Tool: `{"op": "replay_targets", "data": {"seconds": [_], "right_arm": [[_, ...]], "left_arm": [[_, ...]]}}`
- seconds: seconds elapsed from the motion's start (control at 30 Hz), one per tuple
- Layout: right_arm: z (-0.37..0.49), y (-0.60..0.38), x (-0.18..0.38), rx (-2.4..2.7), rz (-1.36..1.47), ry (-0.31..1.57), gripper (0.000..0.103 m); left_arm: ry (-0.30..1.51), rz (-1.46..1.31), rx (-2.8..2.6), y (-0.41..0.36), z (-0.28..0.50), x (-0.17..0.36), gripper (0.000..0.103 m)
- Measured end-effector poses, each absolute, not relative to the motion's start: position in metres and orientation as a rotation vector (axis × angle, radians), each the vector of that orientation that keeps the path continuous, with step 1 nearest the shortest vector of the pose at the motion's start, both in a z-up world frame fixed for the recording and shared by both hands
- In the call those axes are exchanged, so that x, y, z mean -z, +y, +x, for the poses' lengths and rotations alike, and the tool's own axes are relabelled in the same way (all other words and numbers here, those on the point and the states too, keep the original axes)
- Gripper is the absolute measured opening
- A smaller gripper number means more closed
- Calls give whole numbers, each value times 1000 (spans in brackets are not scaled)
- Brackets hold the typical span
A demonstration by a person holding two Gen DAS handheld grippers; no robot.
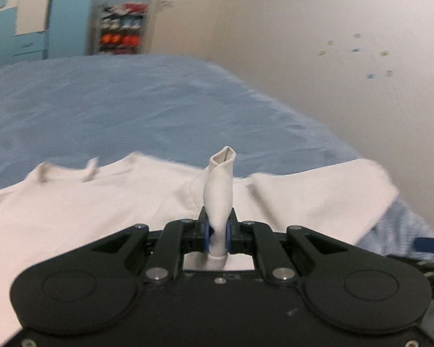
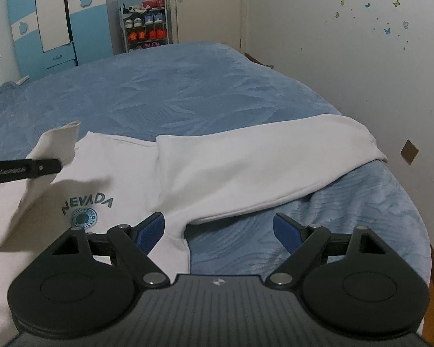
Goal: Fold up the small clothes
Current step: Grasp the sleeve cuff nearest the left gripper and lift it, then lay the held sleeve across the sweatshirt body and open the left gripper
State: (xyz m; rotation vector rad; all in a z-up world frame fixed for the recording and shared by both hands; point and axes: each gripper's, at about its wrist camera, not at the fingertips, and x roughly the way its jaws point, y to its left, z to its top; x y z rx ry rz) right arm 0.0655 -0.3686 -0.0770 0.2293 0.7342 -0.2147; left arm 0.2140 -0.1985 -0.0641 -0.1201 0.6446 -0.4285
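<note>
A white sweatshirt (image 2: 124, 167) printed with "NEVADA" lies face up on the blue bedspread (image 2: 188, 92), near the bed's wall-side edge. The left gripper (image 1: 219, 228) is pinched tight on the cuff of one sleeve (image 1: 220, 179), which stands up between the blue pads like a rolled tube; from the right wrist view that lifted sleeve rises over the chest of the garment, beside the print. Holding the cuff lets the person carry the sleeve across the body, likely to lay it inward as a first fold. The right gripper (image 2: 218, 231) is spread wide and holds nothing; it hovers low over the side seam, just below the other sleeve (image 2: 275, 162), which lies outstretched toward the wall (image 2: 347, 81). Its position suggests it is ready to take that sleeve or steady the body of the garment while the left one works.
</note>
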Motion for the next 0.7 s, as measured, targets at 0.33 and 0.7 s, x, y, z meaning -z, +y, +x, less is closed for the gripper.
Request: {"op": "replay_targets", "data": {"seconds": [0.33, 0.7], "right_arm": [[63, -389, 89, 230, 323, 751, 100], [70, -389, 99, 256, 324, 796, 100]], "left_arm": [[757, -85, 479, -248, 235, 105, 8], [848, -133, 538, -248, 234, 124, 40]]}}
